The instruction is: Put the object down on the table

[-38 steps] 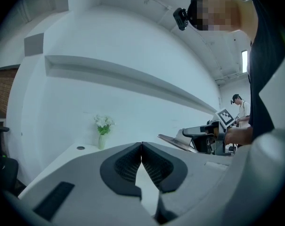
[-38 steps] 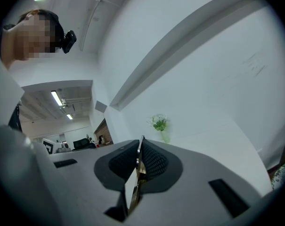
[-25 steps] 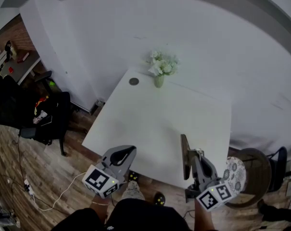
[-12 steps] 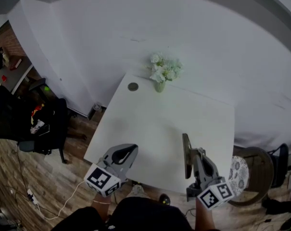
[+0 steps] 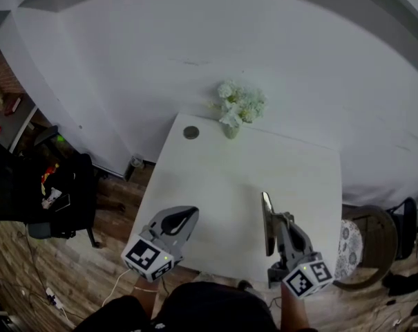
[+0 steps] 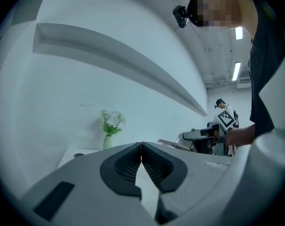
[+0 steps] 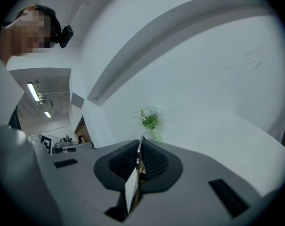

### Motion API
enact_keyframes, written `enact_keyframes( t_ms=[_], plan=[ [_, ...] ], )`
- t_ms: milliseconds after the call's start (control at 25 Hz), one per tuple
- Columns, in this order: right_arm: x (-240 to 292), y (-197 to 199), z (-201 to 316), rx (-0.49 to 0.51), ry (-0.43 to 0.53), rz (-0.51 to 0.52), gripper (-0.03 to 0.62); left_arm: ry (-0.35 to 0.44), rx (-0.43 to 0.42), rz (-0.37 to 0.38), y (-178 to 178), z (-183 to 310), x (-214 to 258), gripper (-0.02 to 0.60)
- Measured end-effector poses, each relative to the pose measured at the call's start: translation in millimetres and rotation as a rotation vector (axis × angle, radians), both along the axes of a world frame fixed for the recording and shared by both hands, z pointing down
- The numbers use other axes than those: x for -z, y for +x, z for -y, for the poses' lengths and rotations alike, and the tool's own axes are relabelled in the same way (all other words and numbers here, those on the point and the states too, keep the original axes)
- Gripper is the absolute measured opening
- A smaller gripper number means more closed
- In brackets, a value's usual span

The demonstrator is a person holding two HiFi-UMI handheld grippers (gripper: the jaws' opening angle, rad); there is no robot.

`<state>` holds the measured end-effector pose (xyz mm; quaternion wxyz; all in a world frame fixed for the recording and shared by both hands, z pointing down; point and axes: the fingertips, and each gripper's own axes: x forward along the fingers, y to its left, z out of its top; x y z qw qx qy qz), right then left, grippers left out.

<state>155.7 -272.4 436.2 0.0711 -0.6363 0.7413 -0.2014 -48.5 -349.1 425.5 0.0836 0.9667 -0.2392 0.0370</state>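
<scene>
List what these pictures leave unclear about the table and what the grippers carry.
- The flat thing in the right gripper: seen edge-on in the head view and the right gripper view, so what it is cannot be told.
- The small round thing at the table's far corner: too small in the head view.
- The flowers in the vase: too small in every view to tell the kind.

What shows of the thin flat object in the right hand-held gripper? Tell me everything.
The thin flat object is a slim, dark, rigid-looking slab seen edge-on, with a pale glint at its far end. It stands on edge, clamped between the pads of the right hand-held gripper. It is over the near part of the white table; whether it touches the tabletop cannot be told.
</scene>
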Motion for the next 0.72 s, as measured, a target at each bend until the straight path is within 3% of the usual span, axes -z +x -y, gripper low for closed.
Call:
enact_keyframes(
  t_ms=[720],
  plan=[
    [-49, -14, 24, 0.014, -0.099, 0.011, 0.012, -0.015, 0.011, 0.007, -17, 18, -15, -0.002]
  ],
)
